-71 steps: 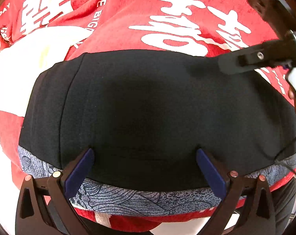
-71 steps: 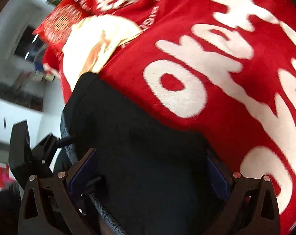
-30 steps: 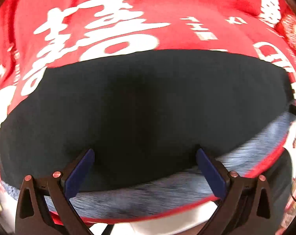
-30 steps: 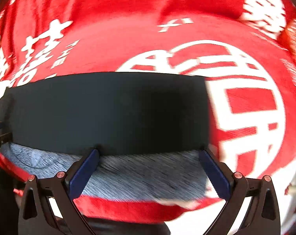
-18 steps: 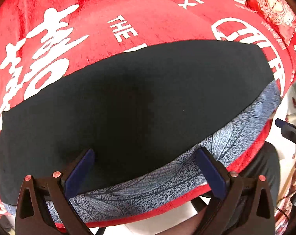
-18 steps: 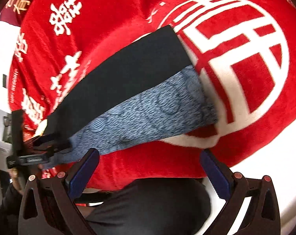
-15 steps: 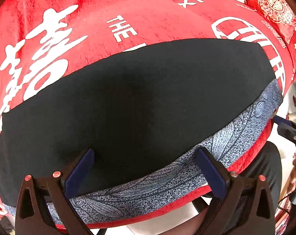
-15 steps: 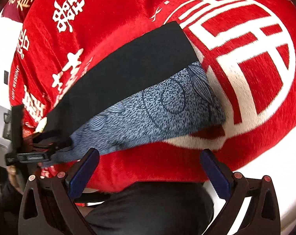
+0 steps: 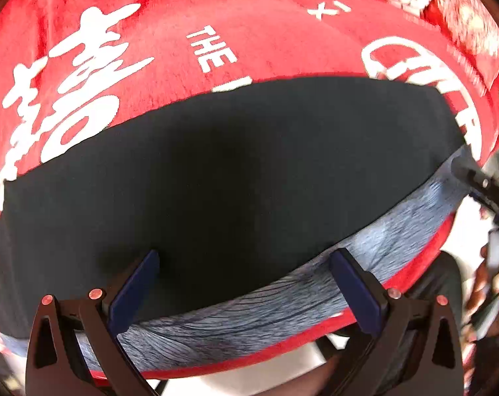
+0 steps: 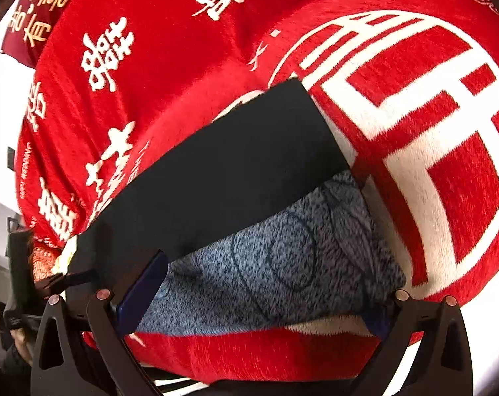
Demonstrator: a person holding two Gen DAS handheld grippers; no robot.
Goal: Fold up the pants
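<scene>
Where the red blanket [image 9: 249, 39] lies bare beyond the far hem, left gripper [image 9: 246, 283] jaws spread over the flat black pants [image 9: 236, 178], grey patterned band nearest, right gripper [image 10: 269, 293] likewise agape astride the pants' [image 10: 223, 178] grey end, blanket [image 10: 431, 132] free rightward.

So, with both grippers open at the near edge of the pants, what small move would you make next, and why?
Probably close the left gripper and right gripper on the blue patterned band: both stand open at that near edge, while the pants lie flat on the red blanket.
</scene>
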